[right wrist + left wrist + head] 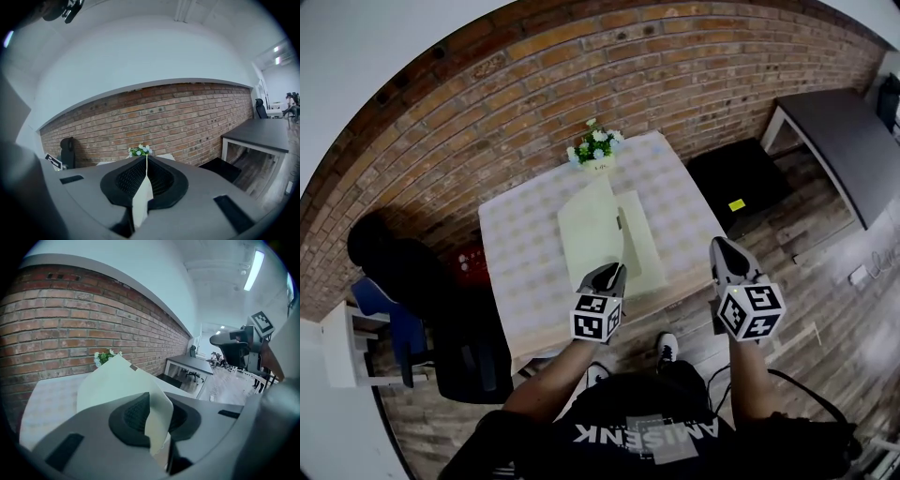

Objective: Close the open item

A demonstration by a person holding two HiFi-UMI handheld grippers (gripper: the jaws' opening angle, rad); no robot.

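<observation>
A pale cream box stands open on the checked tablecloth (520,253), its lid (589,230) raised along the left side of its base (645,248). My left gripper (607,272) hovers at the box's near edge with its jaws shut; in the left gripper view the lid (117,380) rises just beyond the left gripper (157,397), and I cannot tell whether they touch. My right gripper (719,246) hangs off the table's right side, shut and empty. In the right gripper view the right gripper (146,159) points towards the flowers (139,151).
A small pot of white flowers (596,145) stands at the table's far edge against the brick wall. A dark desk (839,141) and a black mat (741,173) are to the right. A black chair (403,272) stands to the left on the wooden floor.
</observation>
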